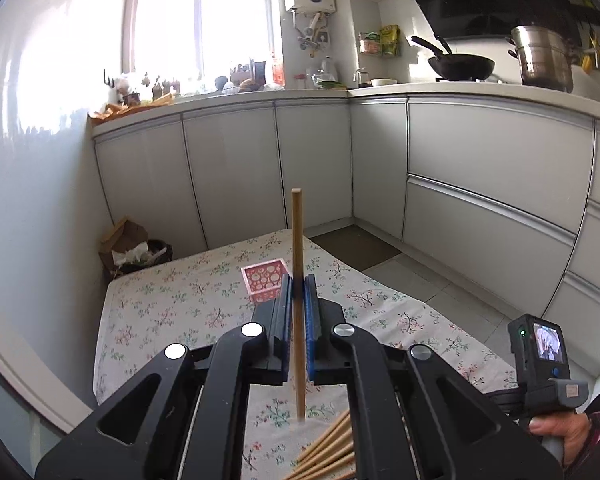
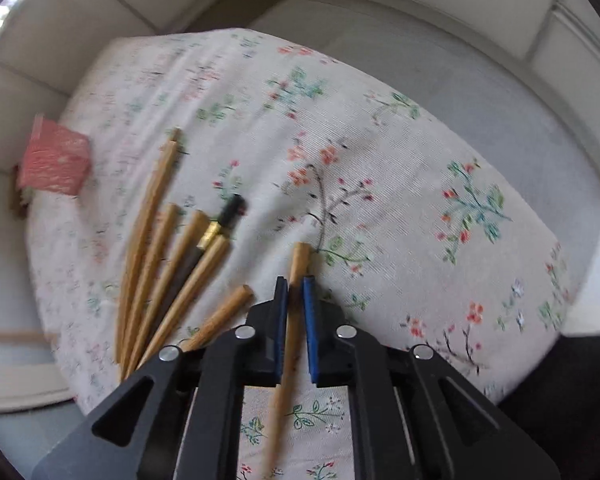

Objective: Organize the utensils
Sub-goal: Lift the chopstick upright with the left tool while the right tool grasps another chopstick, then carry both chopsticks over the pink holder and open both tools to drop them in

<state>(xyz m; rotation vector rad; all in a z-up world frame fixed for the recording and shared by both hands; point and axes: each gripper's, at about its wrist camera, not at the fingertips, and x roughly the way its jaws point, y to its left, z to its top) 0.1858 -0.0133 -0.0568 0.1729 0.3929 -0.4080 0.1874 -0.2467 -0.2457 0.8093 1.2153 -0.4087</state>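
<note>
My left gripper [image 1: 299, 280] is shut on a wooden chopstick [image 1: 297, 240] and holds it upright above the floral tablecloth [image 1: 172, 312]. A pink holder box [image 1: 265, 278] stands just beyond it; it also shows in the right wrist view [image 2: 56, 160]. My right gripper [image 2: 296, 284] is shut on another wooden chopstick [image 2: 298, 264] that lies along its jaws, low over the cloth. Several wooden chopsticks [image 2: 156, 272] and one dark chopstick with a gold band [image 2: 216, 232] lie fanned to its left. Their ends show in the left wrist view [image 1: 328, 452].
The small table stands in a kitchen corner, with grey cabinets [image 1: 480, 184] behind and to the right. A bin with a paper bag [image 1: 136, 252] sits at the far left corner. The right-hand gripper handle [image 1: 548, 372] is at the table's right edge.
</note>
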